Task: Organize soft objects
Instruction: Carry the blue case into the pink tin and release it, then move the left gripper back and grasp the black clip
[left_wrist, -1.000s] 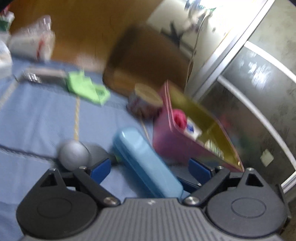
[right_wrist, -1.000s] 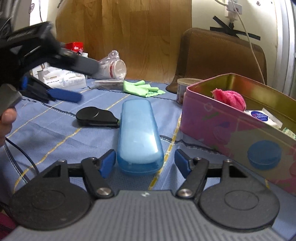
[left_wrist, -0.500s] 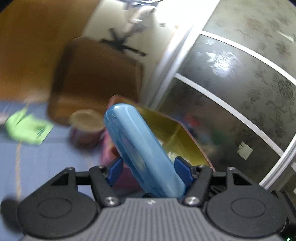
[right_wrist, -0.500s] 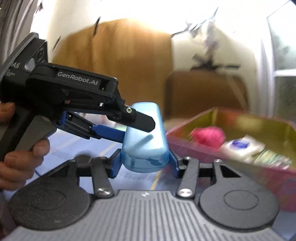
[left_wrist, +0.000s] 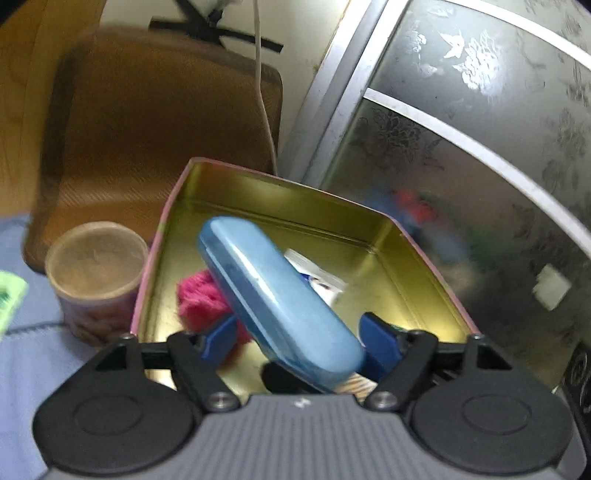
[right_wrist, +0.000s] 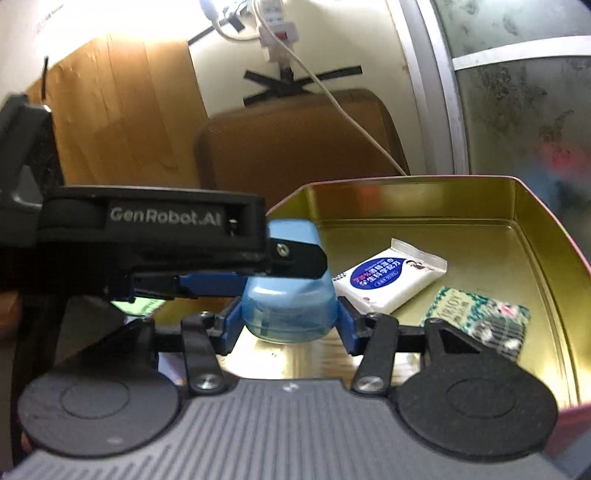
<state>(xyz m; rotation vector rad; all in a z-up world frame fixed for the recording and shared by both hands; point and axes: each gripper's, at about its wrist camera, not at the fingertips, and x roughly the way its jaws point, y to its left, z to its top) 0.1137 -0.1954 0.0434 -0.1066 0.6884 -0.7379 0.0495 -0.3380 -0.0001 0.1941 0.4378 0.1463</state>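
A long light-blue case (left_wrist: 273, 295) hangs above the open pink tin (left_wrist: 424, 258) with a gold inside. My left gripper (left_wrist: 299, 338) is shut on one end of the case. My right gripper (right_wrist: 288, 323) is shut on the other end of the case (right_wrist: 291, 306). The left gripper's body (right_wrist: 159, 236) crosses the right wrist view from the left. Inside the tin (right_wrist: 546, 258) lie a pink fluffy cloth (left_wrist: 199, 299), a white tissue pack (right_wrist: 388, 277) and a green patterned packet (right_wrist: 480, 328).
A round cardboard canister (left_wrist: 96, 277) stands just left of the tin on the blue cloth (left_wrist: 33, 354). A brown chair back (left_wrist: 166, 129) is behind. A frosted sliding door (left_wrist: 480, 147) is on the right. A green cloth (left_wrist: 9, 299) lies at far left.
Both grippers closed on the blue case, lifted it off the blue cloth and carried it right, over the open tin.
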